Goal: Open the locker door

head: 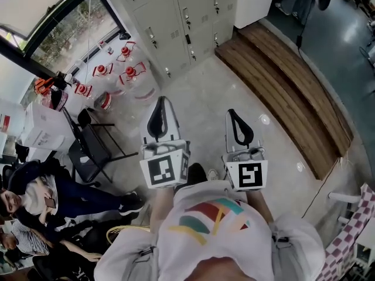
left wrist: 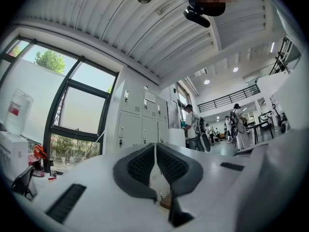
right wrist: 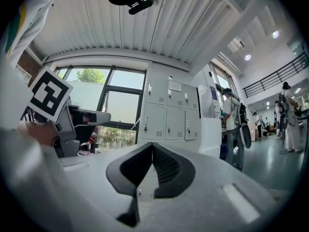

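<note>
My own shirt [head: 205, 215], white with coloured stripes on the chest and no words, fills the bottom of the head view. Just past it I hold the left gripper [head: 162, 102] and the right gripper [head: 232, 112] side by side, pointing ahead over the floor [head: 199, 92]. In the left gripper view my fingers [left wrist: 140, 166] meet at the tips with only a hairline between the pads and nothing in them. In the right gripper view the fingers [right wrist: 135, 167] are pressed together too, and equally empty.

The lockers [head: 170, 22] stand in a pale grey bank along the far edge of the floor, well apart from both grippers. Water bottles [head: 132, 75] sit at the bank's left end and a wooden bench [head: 281, 92] runs off its right. Every door I can see looks closed.

I judge this to be the approach, with no door touched yet. Next I need to close the gap, choose one door, spread one pair of fingers and set them on its small dark latch [head: 187, 21], then pull the door outward on its hinge.

As for writing, the marker cubes [head: 165, 170] carry only black square patterns. A paper notice [right wrist: 175, 86] on an upper door is too small to read, and so are the red labels on the bottles.
</note>
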Demonstrator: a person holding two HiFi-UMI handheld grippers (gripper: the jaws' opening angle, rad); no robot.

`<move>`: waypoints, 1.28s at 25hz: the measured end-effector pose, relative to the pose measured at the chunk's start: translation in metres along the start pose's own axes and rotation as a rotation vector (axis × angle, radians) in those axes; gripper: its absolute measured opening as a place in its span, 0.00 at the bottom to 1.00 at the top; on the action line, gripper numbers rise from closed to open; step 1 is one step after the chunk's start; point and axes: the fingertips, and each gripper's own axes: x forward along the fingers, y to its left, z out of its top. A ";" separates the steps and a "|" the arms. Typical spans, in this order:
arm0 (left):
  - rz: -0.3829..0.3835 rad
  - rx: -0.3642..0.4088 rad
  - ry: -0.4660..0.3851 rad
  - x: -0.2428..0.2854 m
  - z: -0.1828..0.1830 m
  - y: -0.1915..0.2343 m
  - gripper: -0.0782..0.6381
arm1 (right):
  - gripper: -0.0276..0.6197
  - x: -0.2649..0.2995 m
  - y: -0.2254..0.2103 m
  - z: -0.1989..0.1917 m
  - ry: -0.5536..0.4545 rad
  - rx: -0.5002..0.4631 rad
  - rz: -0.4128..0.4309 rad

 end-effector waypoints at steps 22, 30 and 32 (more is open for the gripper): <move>0.068 -0.051 -0.015 0.220 -0.055 0.058 0.14 | 0.05 0.192 -0.104 -0.013 -0.036 -0.071 -0.002; 0.056 -0.022 -0.055 0.373 -0.040 0.091 0.14 | 0.05 0.345 -0.163 0.016 -0.073 -0.092 -0.023; 0.052 -0.021 -0.058 0.405 -0.042 0.098 0.14 | 0.05 0.377 -0.170 0.021 -0.083 -0.102 -0.013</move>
